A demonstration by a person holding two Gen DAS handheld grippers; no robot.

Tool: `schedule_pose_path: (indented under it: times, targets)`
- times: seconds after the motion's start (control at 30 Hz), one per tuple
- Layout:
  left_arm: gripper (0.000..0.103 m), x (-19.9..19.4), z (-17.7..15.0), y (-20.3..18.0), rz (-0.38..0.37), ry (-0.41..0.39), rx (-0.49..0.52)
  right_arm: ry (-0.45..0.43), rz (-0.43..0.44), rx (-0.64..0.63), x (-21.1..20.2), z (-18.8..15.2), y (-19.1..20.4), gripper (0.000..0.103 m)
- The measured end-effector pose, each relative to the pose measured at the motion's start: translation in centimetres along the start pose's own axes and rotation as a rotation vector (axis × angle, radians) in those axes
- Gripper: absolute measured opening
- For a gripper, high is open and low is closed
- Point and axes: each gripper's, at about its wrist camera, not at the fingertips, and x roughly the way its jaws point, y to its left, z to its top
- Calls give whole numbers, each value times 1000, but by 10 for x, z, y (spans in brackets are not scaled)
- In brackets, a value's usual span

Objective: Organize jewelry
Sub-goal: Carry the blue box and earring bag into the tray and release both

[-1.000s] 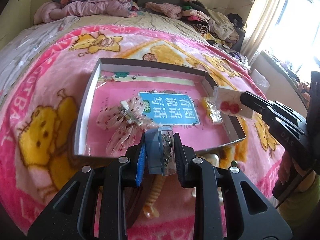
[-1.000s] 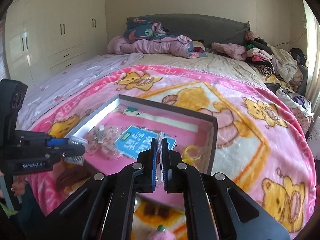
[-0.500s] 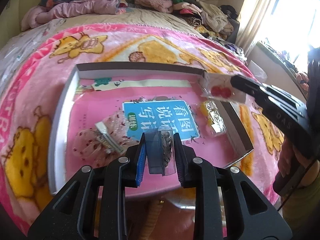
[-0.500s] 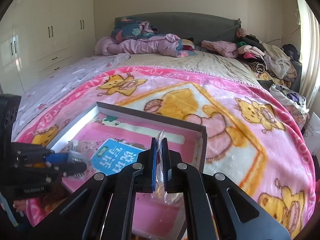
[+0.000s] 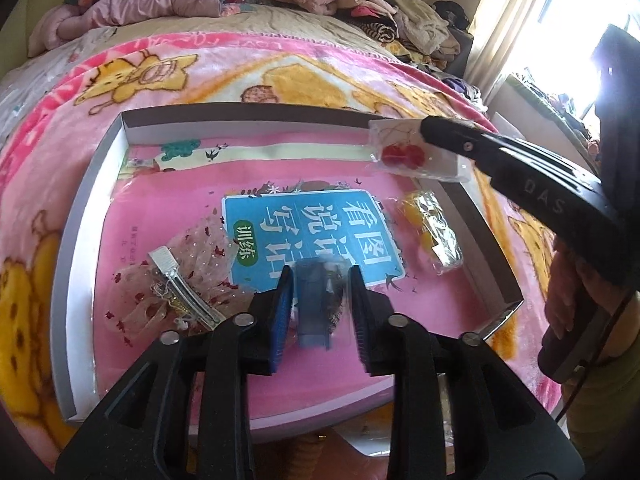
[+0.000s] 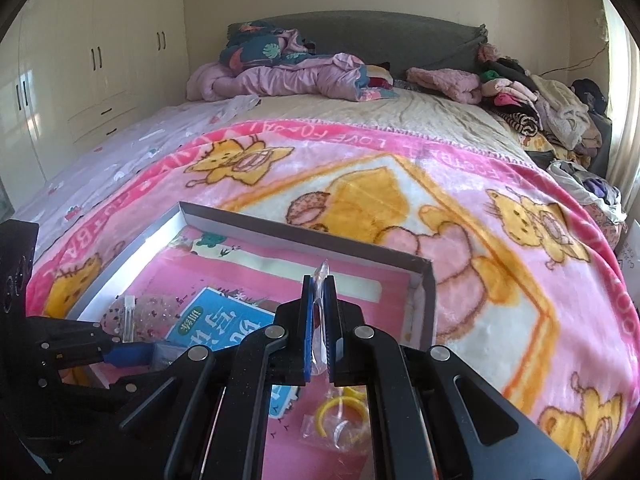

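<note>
Small blue-and-clear jewelry case: blurred, upright between the jaws of the left gripper, low over the near middle of the shallow box. Jaws just been opening; a sliver of gap on each side of the case, so apparently let go and dropping rather than gripped. Not yet at rest on the box floor.

Clear packet with 2 red beads: clamped flat in the closed jaws of the right gripper, hanging over the far right corner of the box, above the rim and not yet set down.

Already lying inside the box, 2 pieces: a sheer speckled hair bow with a metal clip at the left, and a crinkled clear packet of yellow rings along the right wall. Well apart from each other, with the blue book cover that lines the floor between them.

By these views, roughly halfway or a bit beyond: 2 items placed, 1 in the act of release, 1 held and waiting. Left to do, by this reading: settle the case in the open middle, then lower and release the red-bead packet into the free far corner. Something orange-brown just past the near rim, too hidden to name; possibly more to gather.

Around it all, the pink cartoon blanket on the bed.
</note>
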Motion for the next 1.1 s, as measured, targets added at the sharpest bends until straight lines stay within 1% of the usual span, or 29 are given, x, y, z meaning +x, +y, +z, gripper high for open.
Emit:
schedule_pose_path:
  times: [0.03, 0.17, 0.23, 0.47, 0.53, 0.6, 0.7, 0.77, 0.83, 0.87, 0.93, 1.0, 1.03, 1.07, 1.1]
  targets:
    - [37, -1, 0, 0, 4, 0, 0, 5, 3, 0, 2, -1, 1, 5]
    - [42, -8, 1, 3, 5, -10, -2, 31, 19, 7, 10, -4, 4, 6]
    - [49, -12, 1, 5, 6, -13, -10, 48, 30, 20, 14, -6, 2, 7]
    - [55, -25, 2, 12, 17, -30, -36, 77, 38, 30, 10, -15, 1, 11]
    - [59, -29, 2, 14, 20, -35, -43, 92, 32, 24, 9, -20, 2, 17]
    - [61, -31, 1, 13, 28, -36, -41, 97, 31, 25, 6, -25, 3, 26]
    - [64, -33, -2, 13, 37, -37, -45, 101, 34, 33, -1, -31, 3, 34]
    - [66, -34, -3, 13, 40, -36, -47, 97, 29, 38, -6, -34, 3, 40]
    - [67, -37, -4, 12, 43, -38, -45, 82, 25, 49, -14, -37, 2, 50]
    - [68, -38, -5, 12, 45, -40, -44, 78, 23, 51, -17, -37, 2, 52]
    - [68, -39, -5, 12, 46, -43, -46, 66, 20, 54, -26, -38, 2, 60]
    - [69, -42, -6, 12, 48, -46, -48, 58, 12, 51, -33, -40, 2, 66]
    - [69, -43, -6, 12, 52, -47, -47, 55, 9, 49, -36, -40, 3, 67]
    - [71, -45, -7, 12, 55, -49, -46, 49, 5, 50, -40, -41, 3, 69]
    - [75, -45, -7, 12, 57, -50, -46, 45, 2, 52, -43, -42, 2, 74]
